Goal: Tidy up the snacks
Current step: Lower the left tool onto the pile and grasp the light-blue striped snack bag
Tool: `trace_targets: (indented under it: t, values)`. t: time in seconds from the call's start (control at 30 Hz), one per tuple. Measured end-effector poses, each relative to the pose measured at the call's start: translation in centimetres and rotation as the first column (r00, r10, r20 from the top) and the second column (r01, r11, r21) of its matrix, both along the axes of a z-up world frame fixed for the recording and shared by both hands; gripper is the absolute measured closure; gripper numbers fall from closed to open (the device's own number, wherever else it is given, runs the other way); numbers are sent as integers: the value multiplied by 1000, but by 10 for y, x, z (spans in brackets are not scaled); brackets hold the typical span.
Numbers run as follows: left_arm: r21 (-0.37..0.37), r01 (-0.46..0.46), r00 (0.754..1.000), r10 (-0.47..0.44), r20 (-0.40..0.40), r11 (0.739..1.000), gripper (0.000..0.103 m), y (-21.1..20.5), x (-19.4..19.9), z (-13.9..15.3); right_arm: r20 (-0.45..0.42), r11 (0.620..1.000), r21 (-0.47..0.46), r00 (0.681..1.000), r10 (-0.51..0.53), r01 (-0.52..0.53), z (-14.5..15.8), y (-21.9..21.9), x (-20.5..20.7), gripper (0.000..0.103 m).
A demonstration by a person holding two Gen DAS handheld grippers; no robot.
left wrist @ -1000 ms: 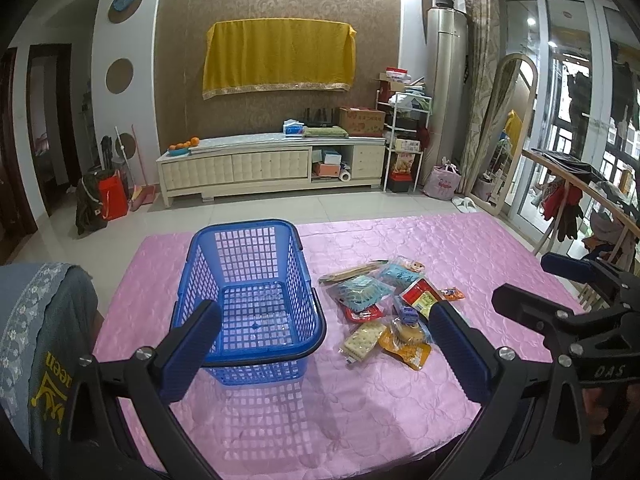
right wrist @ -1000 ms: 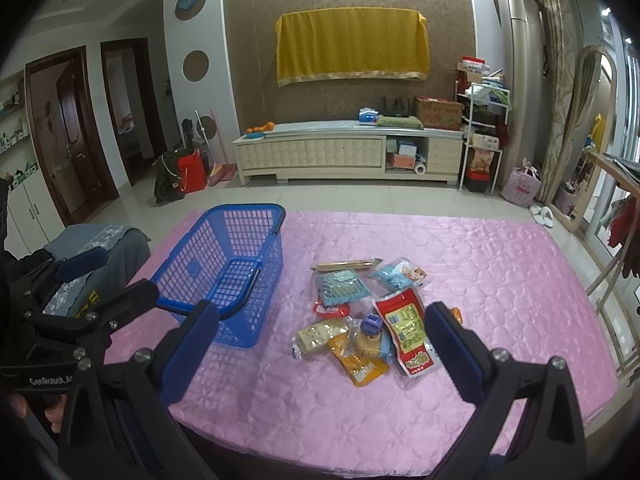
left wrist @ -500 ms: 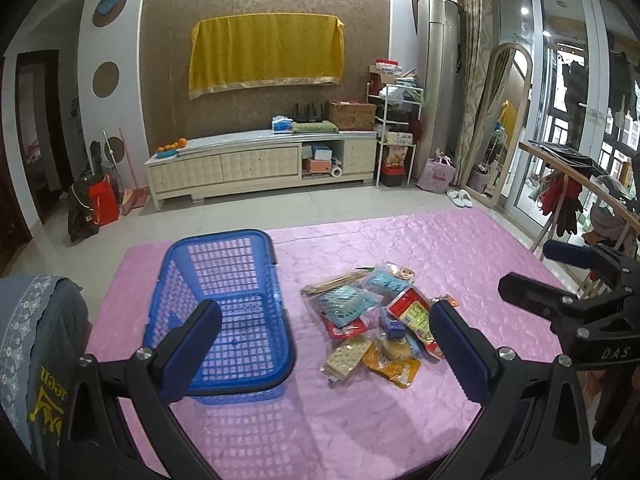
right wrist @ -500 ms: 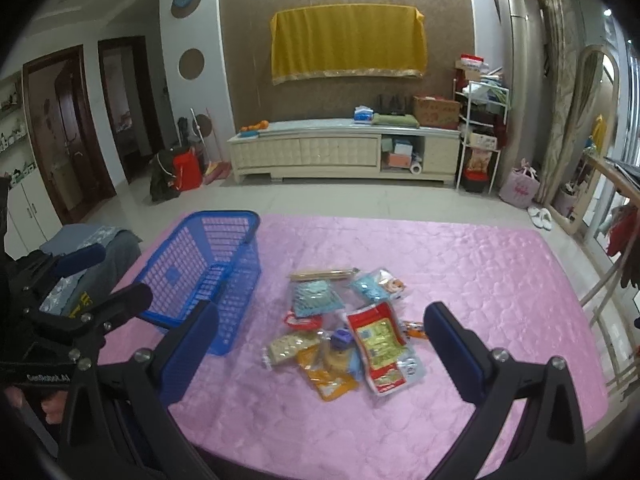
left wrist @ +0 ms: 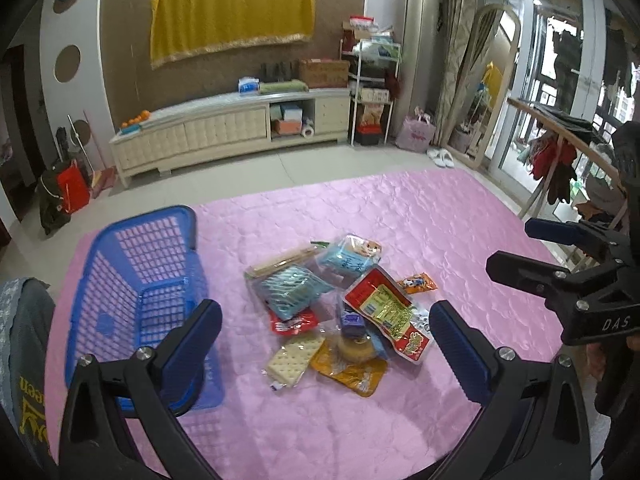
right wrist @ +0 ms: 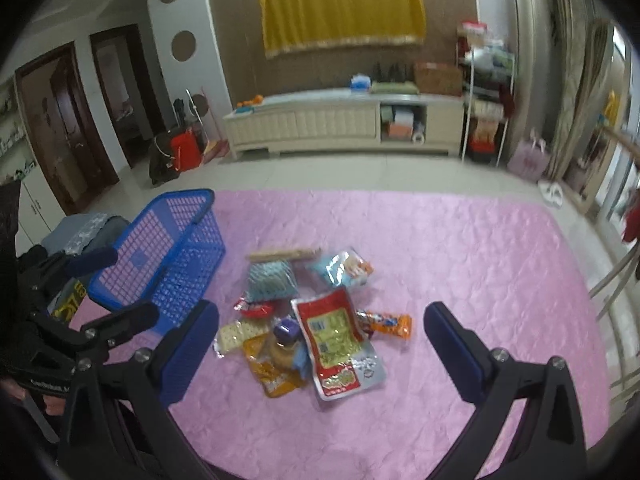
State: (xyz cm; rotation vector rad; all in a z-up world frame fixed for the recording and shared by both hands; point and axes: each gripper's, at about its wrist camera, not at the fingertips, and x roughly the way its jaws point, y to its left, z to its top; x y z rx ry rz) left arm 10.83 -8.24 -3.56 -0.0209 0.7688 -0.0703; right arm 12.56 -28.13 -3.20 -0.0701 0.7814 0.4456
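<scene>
A heap of snack packets lies mid-table on the pink cloth: a red and yellow pouch [left wrist: 386,312] [right wrist: 334,332], a cracker pack [left wrist: 294,360] [right wrist: 236,334], pale blue bags [left wrist: 288,286] [right wrist: 270,280], an orange packet [left wrist: 416,282] [right wrist: 386,324]. An empty blue plastic basket [left wrist: 140,280] [right wrist: 168,256] stands to their left. My left gripper [left wrist: 326,344] is open, above the table's near edge, aimed at the heap. My right gripper [right wrist: 320,354] is open too, hovering short of the packets. Nothing sits between either pair of fingers.
The pink quilted tablecloth [left wrist: 420,216] [right wrist: 460,248] covers the table. A grey-covered chair [left wrist: 24,344] stands at the left edge. A wooden rack with clothes [left wrist: 560,148] is to the right. A low white cabinet [left wrist: 224,132] lines the far wall.
Both grippers have swung to the right; the snack heap now sits centred between the fingers in both views and the basket has slid toward the left of the frames. Both stay open.
</scene>
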Motion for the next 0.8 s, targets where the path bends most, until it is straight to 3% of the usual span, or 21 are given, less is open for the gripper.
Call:
trace_targets:
  t: [0.3,0.43,0.63,0.8]
  values:
    - [0,-54,991,53,-121,999,0,-6,64,-20,-31,996,-76,999,32,-35,-14,-3,53,0]
    - [-66,-80,978,66,-196,995,0,0,95,-30,-74,991,-119,996,53,-62,-29,2,84,0]
    - [-77,-151,945,121,-302,986,0,9,129,-51,-126,984,-165,991,51,-72,-52,6,124,0]
    - [-93,-207,908,156,-388,974,0,21,158,-71,-237,990,-100,968,77,-103,-75,9,147,0]
